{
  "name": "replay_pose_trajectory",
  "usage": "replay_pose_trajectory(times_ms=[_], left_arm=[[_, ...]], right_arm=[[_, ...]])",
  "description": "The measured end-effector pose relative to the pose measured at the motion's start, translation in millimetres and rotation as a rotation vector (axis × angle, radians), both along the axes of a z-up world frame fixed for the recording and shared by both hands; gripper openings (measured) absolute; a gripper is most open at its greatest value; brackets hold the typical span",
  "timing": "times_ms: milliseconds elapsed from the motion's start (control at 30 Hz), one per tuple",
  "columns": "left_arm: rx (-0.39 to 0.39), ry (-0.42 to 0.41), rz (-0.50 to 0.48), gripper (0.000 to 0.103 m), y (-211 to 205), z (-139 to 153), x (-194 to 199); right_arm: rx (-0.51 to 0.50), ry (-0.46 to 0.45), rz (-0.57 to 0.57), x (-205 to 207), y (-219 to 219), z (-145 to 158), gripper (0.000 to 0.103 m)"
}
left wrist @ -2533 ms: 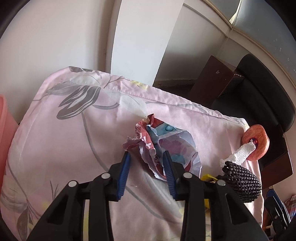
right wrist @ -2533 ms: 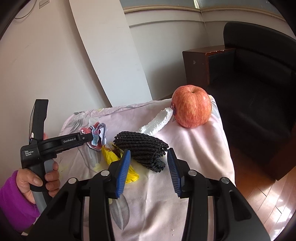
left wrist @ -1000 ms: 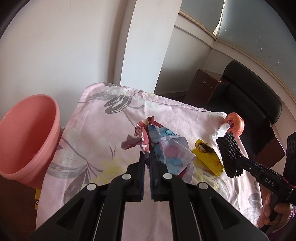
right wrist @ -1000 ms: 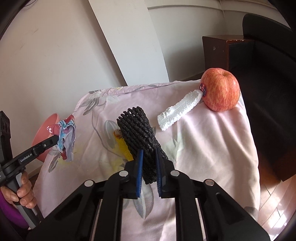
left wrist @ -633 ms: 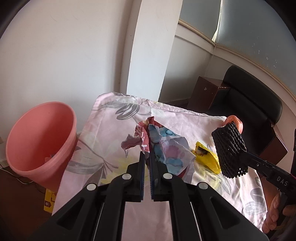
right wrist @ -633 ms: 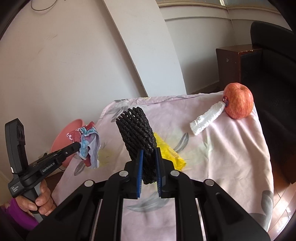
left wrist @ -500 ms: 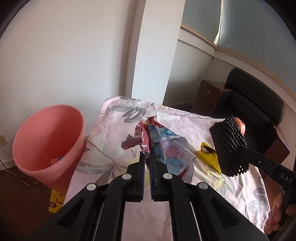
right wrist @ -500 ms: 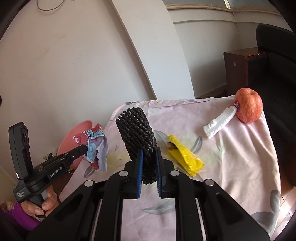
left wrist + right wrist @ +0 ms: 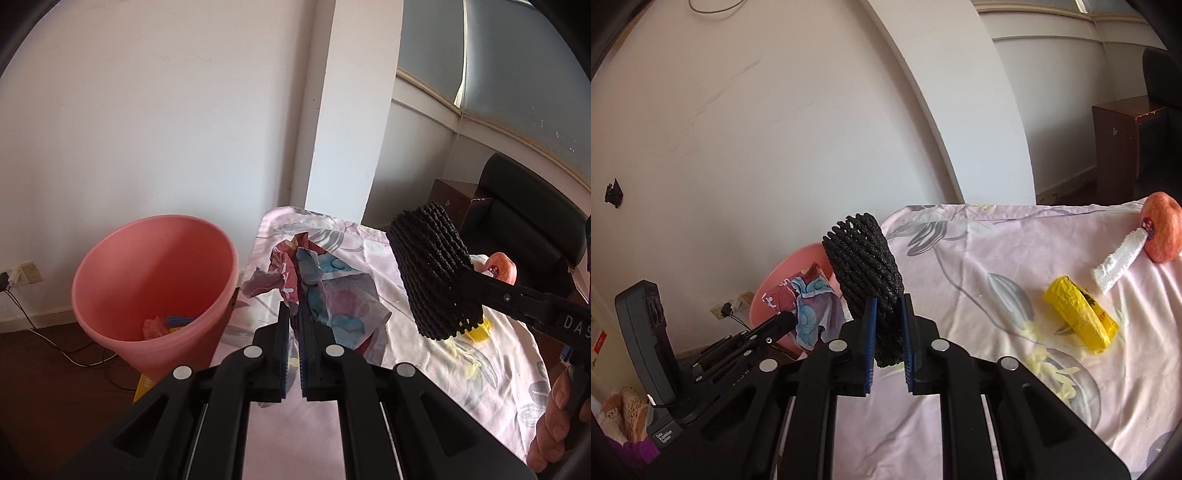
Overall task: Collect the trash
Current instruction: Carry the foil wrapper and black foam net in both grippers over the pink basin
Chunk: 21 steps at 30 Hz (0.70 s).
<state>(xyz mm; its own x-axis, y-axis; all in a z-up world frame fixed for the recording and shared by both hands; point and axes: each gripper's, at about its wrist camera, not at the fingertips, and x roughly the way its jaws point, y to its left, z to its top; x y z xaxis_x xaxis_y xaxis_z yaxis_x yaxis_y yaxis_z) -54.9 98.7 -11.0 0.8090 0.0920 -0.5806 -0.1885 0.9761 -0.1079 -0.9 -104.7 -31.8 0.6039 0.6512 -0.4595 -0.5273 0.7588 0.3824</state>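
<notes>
Pinching a crumpled printed wrapper (image 9: 325,291), your left gripper (image 9: 293,314) has its blue pads closed tight on the paper's lower edge; the wrapper stands up from the fingertips, red, blue and pink print showing, no words readable on it. Your right gripper (image 9: 888,314) is clamped on a black foam net sleeve (image 9: 866,273), which stands nearly upright out of the jaws, squeezed thin between the pads.

Both pieces are held in the air above the left end of the table's pink floral cloth (image 9: 997,387). In the left wrist view the sleeve (image 9: 432,273) hangs to the right of the wrapper, apart from it.

Lettering: "DAS" reads in white on the right tool's arm in the left wrist view; a small white label on the left tool's grip in the right wrist view reads something like "Data Acquisition System", too small to confirm.

Pink bin (image 9: 155,288) stands on the floor just beside the table's left edge, with some red and blue scraps at its bottom.

Left on the cloth: yellow wrapper (image 9: 1082,317), white foam strip (image 9: 1119,266), and an apple (image 9: 1163,232) with a small sticker, unreadable. The strip's end touches the apple.
</notes>
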Motion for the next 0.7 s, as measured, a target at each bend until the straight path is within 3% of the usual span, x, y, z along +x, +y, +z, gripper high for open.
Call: replay_pose_trajectory(times_ms=[700], left_arm=[[0.008,0.014,0.291,0.004,107,1,-1]], right_arm=[[-0.05,-0.012,0.219,26,131,7,0.013]])
